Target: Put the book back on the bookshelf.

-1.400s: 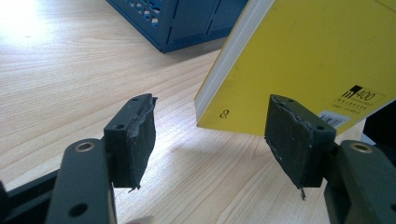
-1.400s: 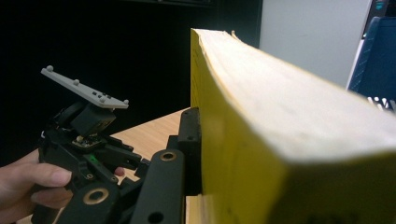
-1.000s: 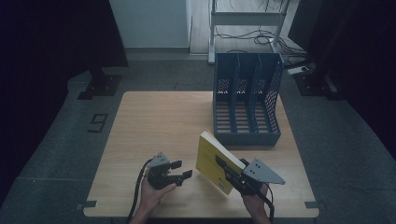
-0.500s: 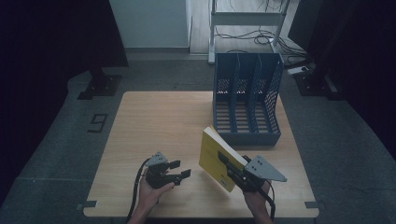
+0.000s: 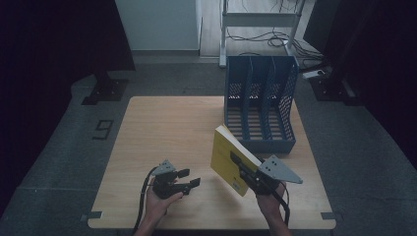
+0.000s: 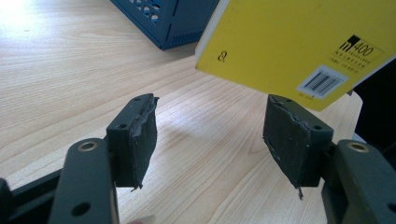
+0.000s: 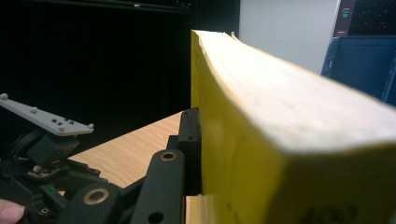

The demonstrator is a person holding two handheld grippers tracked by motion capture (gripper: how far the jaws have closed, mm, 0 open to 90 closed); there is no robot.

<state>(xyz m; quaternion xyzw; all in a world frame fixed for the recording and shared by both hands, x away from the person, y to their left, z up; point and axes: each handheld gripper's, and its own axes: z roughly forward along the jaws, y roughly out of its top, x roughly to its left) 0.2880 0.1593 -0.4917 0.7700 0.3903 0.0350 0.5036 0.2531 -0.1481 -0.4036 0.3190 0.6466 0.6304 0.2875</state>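
Clamping the thick yellow paperback book (image 5: 230,158) by its lower edge, the right tool (image 5: 246,172) tilts it clear of the wooden counter (image 5: 167,128), likely bound for the blue 3-slot file rack (image 5: 259,105) beyond. The left tool (image 5: 189,179) waits half-open, empty, just beside the book.

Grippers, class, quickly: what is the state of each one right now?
Left gripper: open, holding nothing.
Right gripper: shut on the yellow book.
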